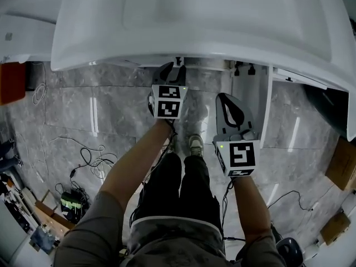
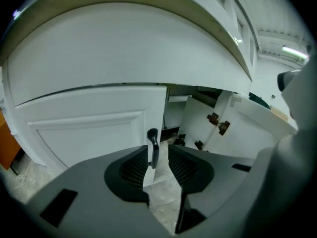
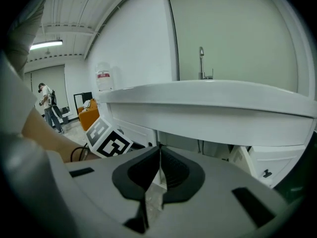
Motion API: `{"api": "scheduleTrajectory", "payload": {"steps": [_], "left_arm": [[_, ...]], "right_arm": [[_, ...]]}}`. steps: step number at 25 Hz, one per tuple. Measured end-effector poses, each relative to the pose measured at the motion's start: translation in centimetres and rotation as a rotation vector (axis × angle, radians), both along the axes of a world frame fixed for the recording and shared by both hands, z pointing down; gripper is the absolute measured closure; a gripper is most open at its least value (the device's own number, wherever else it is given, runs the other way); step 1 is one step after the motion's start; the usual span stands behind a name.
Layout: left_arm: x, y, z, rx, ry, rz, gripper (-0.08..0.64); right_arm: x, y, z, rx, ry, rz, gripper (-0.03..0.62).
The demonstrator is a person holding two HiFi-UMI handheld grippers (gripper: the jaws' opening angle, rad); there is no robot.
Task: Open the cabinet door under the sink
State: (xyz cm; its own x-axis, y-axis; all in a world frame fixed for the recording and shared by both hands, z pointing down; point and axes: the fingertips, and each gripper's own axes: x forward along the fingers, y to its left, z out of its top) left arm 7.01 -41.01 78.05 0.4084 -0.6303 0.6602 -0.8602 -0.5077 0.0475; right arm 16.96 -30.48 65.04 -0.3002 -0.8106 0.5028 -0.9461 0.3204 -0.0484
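1. Below the white ceramic sink basin (image 1: 167, 21), in the head view, the left gripper (image 1: 176, 67) is pointing in under the rim. The right gripper (image 1: 225, 99) is hanging beside a white cabinet door (image 1: 266, 107) that is already standing swung outward.
2. In the left gripper view, the left gripper (image 2: 158, 155) is holding its jaws spread around the dark metal handle (image 2: 153, 144) of the closed white panelled door (image 2: 94, 128). The pads are not yet pressing, so gripping and pulling are still waiting.
3. In the right gripper view, the right gripper (image 3: 159, 155) is keeping its jaws pressed together, pinching nothing.
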Motion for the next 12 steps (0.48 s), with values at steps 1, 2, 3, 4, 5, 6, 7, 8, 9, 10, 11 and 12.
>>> {"api": "scheduleTrajectory", "payload": {"steps": [1,2,3,4,5,6,7,8,9,10,11,12], "left_arm": [[-0.1,-0.4,0.3,0.008,-0.015,0.004,0.43],[-0.1,-0.7,0.7,0.012,-0.026,0.009,0.433],[-0.1,-0.9,1.1,0.01,-0.03,0.014,0.437],[0.0,-1.1,1.5,0.005,-0.028,0.018,0.445],[0.2,-1.2,1.8,0.002,-0.023,0.02,0.451],[0.4,-1.3,2.0,0.0,-0.014,0.021,0.457],[0.6,-1.4,2.1,0.001,-0.004,0.02,0.47],[0.8,-1.6,2.2,0.003,0.005,0.019,0.488],[0.9,-1.8,2.2,0.008,0.012,0.017,0.499],[0.9,-2.0,2.2,0.013,0.019,0.016,0.5],[0.9,-2.1,2.1,0.017,0.024,0.017,0.5],[0.8,-2.1,2.0,0.022,0.024,0.022,0.502]], "right_arm": [[0.0,0.1,0.3,-0.004,0.001,-0.003,0.561],[0.0,0.1,0.7,-0.007,0.001,-0.002,0.561],[0.2,0.2,1.1,-0.01,0.0,0.001,0.561],[0.3,0.1,1.5,-0.011,-0.003,0.004,0.561],[0.5,0.0,1.9,-0.011,-0.005,0.007,0.561],[0.7,-0.1,2.3,-0.01,-0.008,0.008,0.561],[0.8,-0.3,2.5,-0.009,-0.01,0.01,0.561],[0.9,-0.5,2.7,-0.007,-0.013,0.013,0.561],[1.0,-0.7,2.8,-0.005,-0.017,0.017,0.561],[1.0,-0.8,2.8,-0.002,-0.021,0.023,0.561],[1.2,-0.8,2.7,0.0,-0.026,0.03,0.561],[1.3,-0.8,2.7,0.0,-0.03,0.038,0.561]]}}
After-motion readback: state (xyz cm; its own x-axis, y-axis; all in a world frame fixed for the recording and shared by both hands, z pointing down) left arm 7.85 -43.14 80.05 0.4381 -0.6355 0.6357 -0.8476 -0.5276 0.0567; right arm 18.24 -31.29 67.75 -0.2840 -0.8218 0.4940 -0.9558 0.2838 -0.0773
